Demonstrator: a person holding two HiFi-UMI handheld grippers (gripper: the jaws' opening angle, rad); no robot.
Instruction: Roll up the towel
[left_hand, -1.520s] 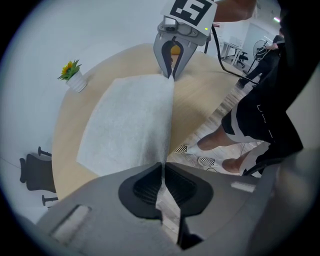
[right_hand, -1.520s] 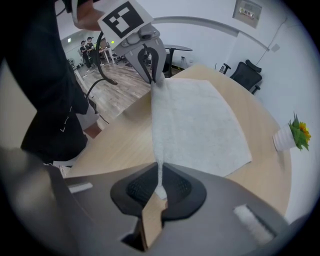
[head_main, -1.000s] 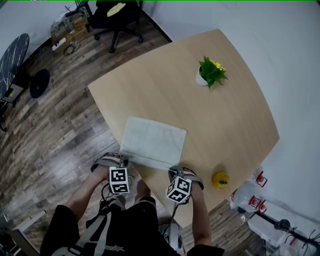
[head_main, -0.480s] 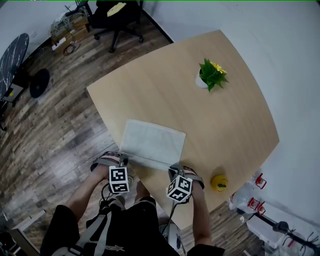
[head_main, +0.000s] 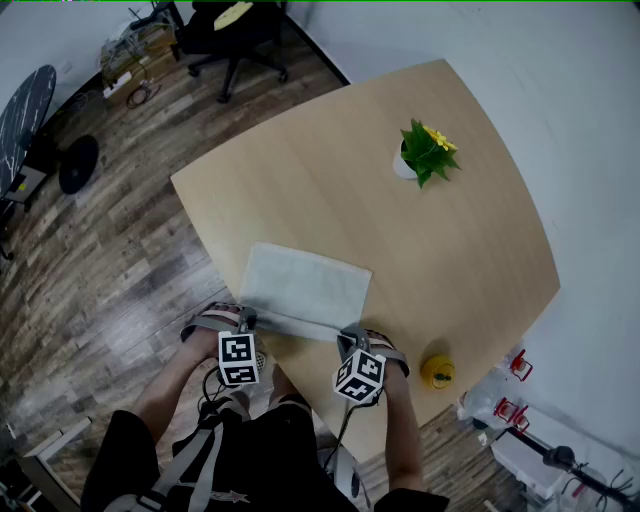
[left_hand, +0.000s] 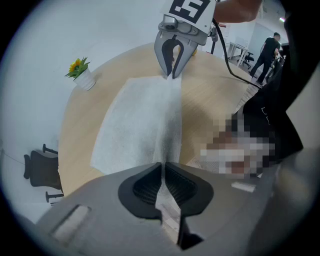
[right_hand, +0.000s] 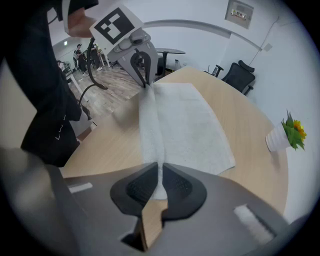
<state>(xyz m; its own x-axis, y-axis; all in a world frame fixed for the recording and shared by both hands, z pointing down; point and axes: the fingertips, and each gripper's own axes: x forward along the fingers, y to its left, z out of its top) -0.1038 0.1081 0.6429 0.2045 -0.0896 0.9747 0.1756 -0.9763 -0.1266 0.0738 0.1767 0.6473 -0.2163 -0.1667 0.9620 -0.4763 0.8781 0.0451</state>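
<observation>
One pale white rectangular towel (head_main: 305, 285) lies flat on the light wooden table with rounded edges (head_main: 330, 180), close to the table's near edge and left of its middle. The towel's far part is spread smooth. A narrow strip along its near edge is raised into a fold that runs from one gripper to the other.

There are two grippers, each grey with black ribbed pads, and each carries one cube with black-and-white square markers. The left gripper (head_main: 245, 320) points steeply down at the towel's near left corner. In its own view the two pads are pressed together with the white cloth pinched between them. The right gripper (head_main: 347, 336) points steeply down at the near right corner, and its pads likewise clamp a thin fold of the towel. Each gripper view shows the other gripper at the far end of the raised strip, nipping the cloth.

Well apart from the towel, at the table's far right, stands one small green plant with yellow flowers in a white pot (head_main: 425, 150). One small round yellow object (head_main: 437, 372) sits by the table's near right edge, just right of the right gripper; what it is cannot be told.

On the dark wood-plank floor (head_main: 110, 250) beyond the table's far left stands one black office chair (head_main: 230, 35).
</observation>
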